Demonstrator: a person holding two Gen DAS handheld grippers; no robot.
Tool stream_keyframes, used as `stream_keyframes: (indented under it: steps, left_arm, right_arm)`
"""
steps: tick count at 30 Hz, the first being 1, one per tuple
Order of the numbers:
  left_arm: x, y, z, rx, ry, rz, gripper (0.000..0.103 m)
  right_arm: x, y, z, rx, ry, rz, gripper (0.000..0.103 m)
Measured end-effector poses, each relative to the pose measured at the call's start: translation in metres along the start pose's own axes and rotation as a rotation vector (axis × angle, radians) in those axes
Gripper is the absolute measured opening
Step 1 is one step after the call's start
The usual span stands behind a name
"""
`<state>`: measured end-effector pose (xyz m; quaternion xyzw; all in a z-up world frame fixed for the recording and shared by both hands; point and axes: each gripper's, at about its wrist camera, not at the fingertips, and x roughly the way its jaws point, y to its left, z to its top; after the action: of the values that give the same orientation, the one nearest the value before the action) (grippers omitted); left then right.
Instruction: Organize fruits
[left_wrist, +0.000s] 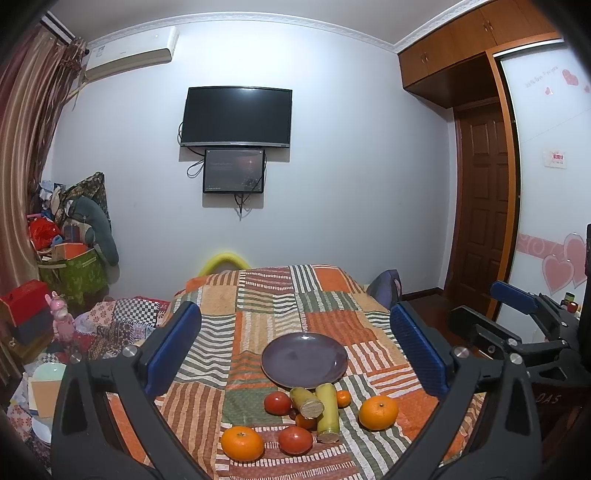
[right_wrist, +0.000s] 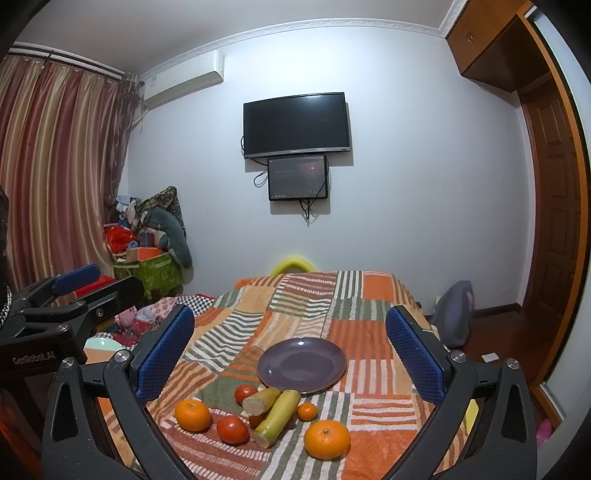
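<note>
Fruits lie clustered on the patchwork cover (left_wrist: 258, 295) just in front of an empty purple plate (left_wrist: 304, 360): two large oranges (left_wrist: 378, 412), a small orange (left_wrist: 343, 398), tomatoes (left_wrist: 277, 402) and two cut sugarcane sections (left_wrist: 328, 411) crossing the middle. Nothing blocks access. Left gripper (left_wrist: 295, 354) fingers stand wide apart, the cluster below and between them, untouched. Right gripper (right_wrist: 290, 356) likewise spread and empty. Left gripper body reads "GenRobot.AI" in the right view. Wall television (left_wrist: 236, 116) beyond
</note>
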<state>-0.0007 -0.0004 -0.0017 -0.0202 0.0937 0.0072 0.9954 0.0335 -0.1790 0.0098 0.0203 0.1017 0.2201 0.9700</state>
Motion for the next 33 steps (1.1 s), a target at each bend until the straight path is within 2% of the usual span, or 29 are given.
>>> stream_keyframes:
  steps: [33]
  left_arm:
    - [0.0064,-0.0007,0.0010,0.005,0.015,0.011,0.103]
  right_arm:
    - [-0.0042,-0.0074,-0.0010,0.027,-0.001,-0.013,0.103]
